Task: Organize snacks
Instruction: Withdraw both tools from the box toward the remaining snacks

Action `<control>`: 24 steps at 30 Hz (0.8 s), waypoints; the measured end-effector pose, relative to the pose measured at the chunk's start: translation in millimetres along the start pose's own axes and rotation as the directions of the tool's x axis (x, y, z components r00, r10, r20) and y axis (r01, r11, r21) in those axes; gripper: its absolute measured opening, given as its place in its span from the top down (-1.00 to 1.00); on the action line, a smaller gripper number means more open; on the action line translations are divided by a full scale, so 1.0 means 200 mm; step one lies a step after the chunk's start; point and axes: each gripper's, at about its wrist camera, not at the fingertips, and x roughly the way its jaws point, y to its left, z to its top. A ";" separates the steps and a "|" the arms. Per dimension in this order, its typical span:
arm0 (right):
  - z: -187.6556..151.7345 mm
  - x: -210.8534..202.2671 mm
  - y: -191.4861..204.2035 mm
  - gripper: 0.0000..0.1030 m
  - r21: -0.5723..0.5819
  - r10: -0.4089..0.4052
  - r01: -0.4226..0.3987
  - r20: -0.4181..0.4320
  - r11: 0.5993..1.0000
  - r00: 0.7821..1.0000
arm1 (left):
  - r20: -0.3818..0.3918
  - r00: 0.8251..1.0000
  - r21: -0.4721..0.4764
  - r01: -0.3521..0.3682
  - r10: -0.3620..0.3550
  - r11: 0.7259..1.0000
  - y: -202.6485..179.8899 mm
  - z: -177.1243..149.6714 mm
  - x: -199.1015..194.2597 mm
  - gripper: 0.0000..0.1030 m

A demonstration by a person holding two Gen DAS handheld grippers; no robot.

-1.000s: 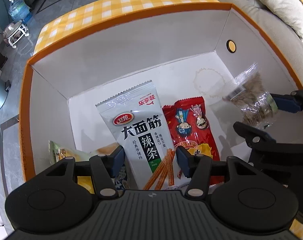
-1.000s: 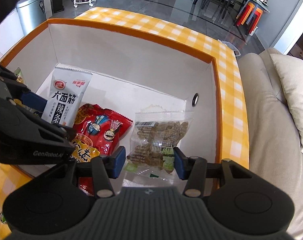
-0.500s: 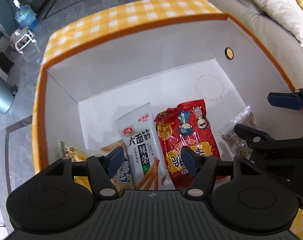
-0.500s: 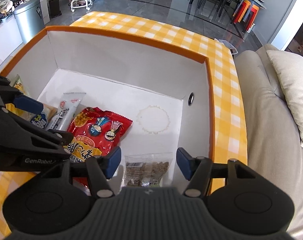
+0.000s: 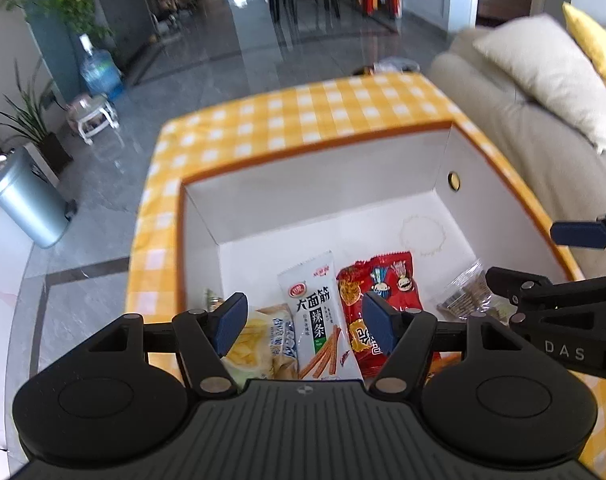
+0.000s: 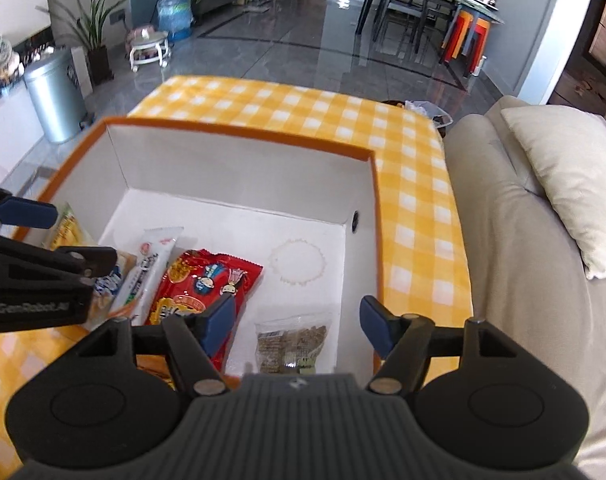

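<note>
An orange-rimmed white box (image 5: 323,184) (image 6: 243,184) holds a row of snacks on its floor: a yellow and blue chip bag (image 5: 263,344) (image 6: 69,232), a white spicy-strip pack (image 5: 315,316) (image 6: 151,264), a red cartoon bag (image 5: 379,292) (image 6: 207,280) and a clear bag of brown snacks (image 5: 467,296) (image 6: 291,344). My left gripper (image 5: 305,324) is open and empty above the box's near left side. My right gripper (image 6: 295,324) is open and empty above the clear bag.
The box stands on a yellow checked tablecloth (image 5: 303,116) (image 6: 303,104). A beige sofa with a cream cushion (image 6: 563,184) lies to the right. A metal bin (image 5: 27,200) and a water jug (image 6: 175,12) stand on the grey floor to the left.
Both grippers have risen and pulled back from the box. The white pack and the clear bag were let go and now lie on the box floor.
</note>
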 end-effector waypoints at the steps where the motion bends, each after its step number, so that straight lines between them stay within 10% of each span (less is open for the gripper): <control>1: -0.01 -0.03 0.00 -0.30 0.014 0.004 -0.004 0.007 1.000 1.000 | 0.016 1.000 -0.004 0.000 0.001 1.000 0.00 -0.01 -0.04 -0.50; 24: -0.49 -0.51 0.03 -0.29 0.110 0.074 -0.081 0.067 0.991 0.995 | 0.061 0.984 -0.053 0.170 -0.166 0.984 -0.08 -0.50 -0.46 -0.50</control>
